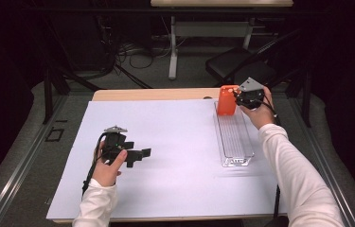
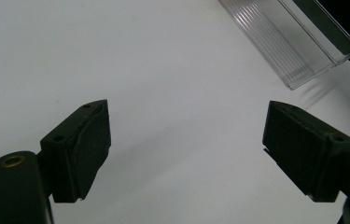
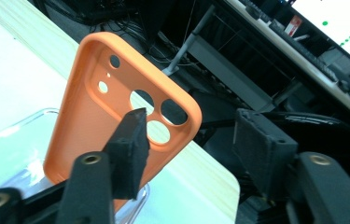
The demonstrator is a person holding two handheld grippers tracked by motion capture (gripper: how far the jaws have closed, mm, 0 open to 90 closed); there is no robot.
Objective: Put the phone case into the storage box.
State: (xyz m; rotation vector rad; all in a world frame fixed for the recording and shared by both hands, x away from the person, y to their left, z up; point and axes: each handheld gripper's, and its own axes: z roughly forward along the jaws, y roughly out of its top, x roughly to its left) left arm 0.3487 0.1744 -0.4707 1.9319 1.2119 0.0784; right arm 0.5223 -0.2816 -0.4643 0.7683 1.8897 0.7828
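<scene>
My right tongs (image 3: 186, 135) stand half open beside the orange phone case (image 3: 116, 107), which stands upright at the clear tray's (image 1: 234, 137) far end, long axis vertical, well apart from my open, empty left tongs (image 2: 186, 149).

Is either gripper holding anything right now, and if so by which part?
Nothing is held. The right gripper has its jaws apart beside the orange phone case, which stands in the clear tray; no pad presses it. The left gripper is open over the white sheet.
</scene>
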